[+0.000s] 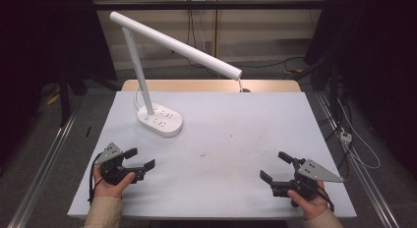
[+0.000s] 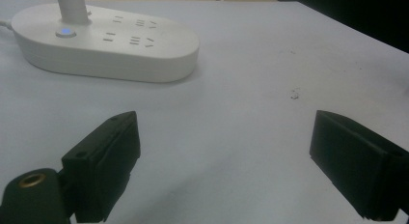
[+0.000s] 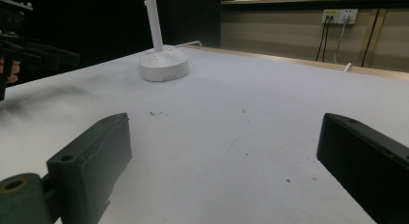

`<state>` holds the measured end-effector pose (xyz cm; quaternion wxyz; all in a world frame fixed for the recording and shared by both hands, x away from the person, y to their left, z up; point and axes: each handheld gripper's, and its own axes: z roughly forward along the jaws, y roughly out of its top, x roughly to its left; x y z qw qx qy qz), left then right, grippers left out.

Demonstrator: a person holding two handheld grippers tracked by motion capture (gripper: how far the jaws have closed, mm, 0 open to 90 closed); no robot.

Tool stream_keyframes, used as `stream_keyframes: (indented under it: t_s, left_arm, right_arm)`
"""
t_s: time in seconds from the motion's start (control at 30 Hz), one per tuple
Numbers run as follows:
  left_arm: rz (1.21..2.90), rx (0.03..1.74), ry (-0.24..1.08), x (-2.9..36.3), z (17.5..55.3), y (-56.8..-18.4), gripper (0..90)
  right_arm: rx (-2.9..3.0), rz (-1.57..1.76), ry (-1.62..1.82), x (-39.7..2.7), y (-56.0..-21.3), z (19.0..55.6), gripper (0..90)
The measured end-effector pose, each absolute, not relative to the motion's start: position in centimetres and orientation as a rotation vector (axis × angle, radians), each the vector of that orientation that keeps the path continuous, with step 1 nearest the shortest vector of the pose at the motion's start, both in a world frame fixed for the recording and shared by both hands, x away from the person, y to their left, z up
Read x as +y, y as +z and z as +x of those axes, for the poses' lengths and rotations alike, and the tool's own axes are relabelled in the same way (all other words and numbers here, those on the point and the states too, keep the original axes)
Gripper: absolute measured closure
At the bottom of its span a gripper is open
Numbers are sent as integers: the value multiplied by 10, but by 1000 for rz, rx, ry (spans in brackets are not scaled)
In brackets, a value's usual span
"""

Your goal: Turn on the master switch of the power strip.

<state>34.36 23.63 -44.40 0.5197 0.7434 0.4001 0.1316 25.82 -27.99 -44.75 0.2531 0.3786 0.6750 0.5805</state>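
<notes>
A person's left hand [image 1: 112, 185] comes in over the table's near edge by its near left corner, sleeve showing, gripping the left gripper [image 1: 139, 159]. Its two black jaws are spread wide with nothing between them, and point toward the middle of the table [image 1: 221, 139]. A grey three-cornered plate sits on top of it, and a black cable loops beside the hand.

Beyond it, toward the far left corner, stands the lamp [image 1: 160, 119]: a smooth white oval base with socket slots and a small lit blue button, a thin upright stem, and a long round bar slanting out over the table's far edge. The lamp lies nearest the left gripper, but apart from it.

The middle of the table is a wide, flat, pale matte sheet with a few small dark specks, open between the two grippers.

By the near right corner the right hand [image 1: 309, 201] holds the right gripper [image 1: 275, 168], jaws likewise spread wide and holding nothing, pointing toward the table's left side. It too carries a grey plate
</notes>
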Motion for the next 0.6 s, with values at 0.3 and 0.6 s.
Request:
stream_keyframes:
  t_s: [0.3, 0.6]
  left_arm:
    - [1790, 959, 320, 235, 340, -446, 92]
    - [1791, 989, 342, 236, 338, -448, 43]
  right_arm:
    - [1836, 1025, 1578, -280, -447, 257, 47]
    - [1832, 1021, 1582, -280, -446, 257, 46]
